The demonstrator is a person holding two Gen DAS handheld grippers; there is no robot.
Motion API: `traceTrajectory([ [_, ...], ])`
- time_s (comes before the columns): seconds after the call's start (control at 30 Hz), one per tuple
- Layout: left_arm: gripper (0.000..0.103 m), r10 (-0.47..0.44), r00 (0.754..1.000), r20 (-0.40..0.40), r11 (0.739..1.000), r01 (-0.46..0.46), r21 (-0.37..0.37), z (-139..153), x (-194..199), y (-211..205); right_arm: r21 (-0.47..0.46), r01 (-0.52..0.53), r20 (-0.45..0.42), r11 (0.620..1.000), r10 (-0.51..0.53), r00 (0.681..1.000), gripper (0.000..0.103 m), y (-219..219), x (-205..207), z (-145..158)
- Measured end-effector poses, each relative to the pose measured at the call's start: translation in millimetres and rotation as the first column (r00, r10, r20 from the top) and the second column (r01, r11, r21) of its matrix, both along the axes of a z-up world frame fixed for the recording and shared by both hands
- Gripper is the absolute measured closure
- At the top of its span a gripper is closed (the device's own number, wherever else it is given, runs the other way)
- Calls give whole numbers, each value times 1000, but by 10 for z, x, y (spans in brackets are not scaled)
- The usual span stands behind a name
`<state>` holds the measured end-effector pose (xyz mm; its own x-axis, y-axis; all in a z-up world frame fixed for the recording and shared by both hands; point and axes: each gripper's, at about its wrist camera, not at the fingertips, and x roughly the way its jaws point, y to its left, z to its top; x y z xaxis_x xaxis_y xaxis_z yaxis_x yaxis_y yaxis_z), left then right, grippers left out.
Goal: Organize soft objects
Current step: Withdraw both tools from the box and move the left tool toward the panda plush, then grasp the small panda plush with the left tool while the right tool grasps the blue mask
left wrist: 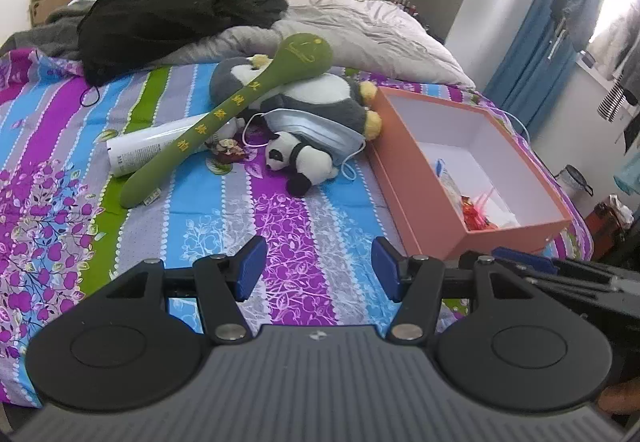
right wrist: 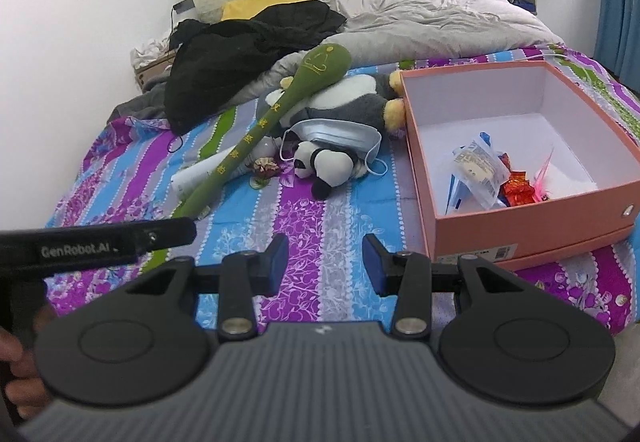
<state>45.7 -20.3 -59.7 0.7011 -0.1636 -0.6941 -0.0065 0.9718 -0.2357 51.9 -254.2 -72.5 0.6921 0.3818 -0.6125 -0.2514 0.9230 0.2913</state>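
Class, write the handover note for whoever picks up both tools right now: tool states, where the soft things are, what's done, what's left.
Left tool: open, empty, over the bedsheet.
Right tool: open, empty.
Small panda plush, face mask, penguin plush and green plush mallet lie piled on the bed, left of the pink box.
Done: the box holds only small packets; no plush inside.
Left: probably move the plush things into the box.

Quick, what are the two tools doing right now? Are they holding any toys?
Left tool: open, holding nothing, over the bedsheet.
Right tool: open, holding nothing, also over the bedsheet.
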Motion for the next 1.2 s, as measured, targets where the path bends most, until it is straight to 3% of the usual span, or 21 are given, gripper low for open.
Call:
traceTrajectory([
  [0.33,39,11,998,-63,994,-18,-109,-243,660,196,-55,-27,11,998,27,1000,61,206,522,-253],
  [0.5,39,14,994,-108,986,-32,-161,-442,1098,262,-20,-5,-10,1000,5,1000,71,294,887,-476],
  [0.57,40,19,992,-126,981,-43,-191,-537,1260,286,11,18,-45,1000,-17,999,79,314,1076,-600],
  [0.8,40,60,983,-173,957,-106,-270,-903,1846,381,110,152,-122,982,-139,983,81,336,1621,-1008],
  [0.97,40,71,977,-200,947,-129,-295,-1147,2164,437,91,214,-134,973,-201,970,84,453,1935,-1255],
  [1.2,40,71,968,-241,918,-158,-365,-1420,2505,484,160,306,-198,938,-273,941,85,500,2246,-1572],
])
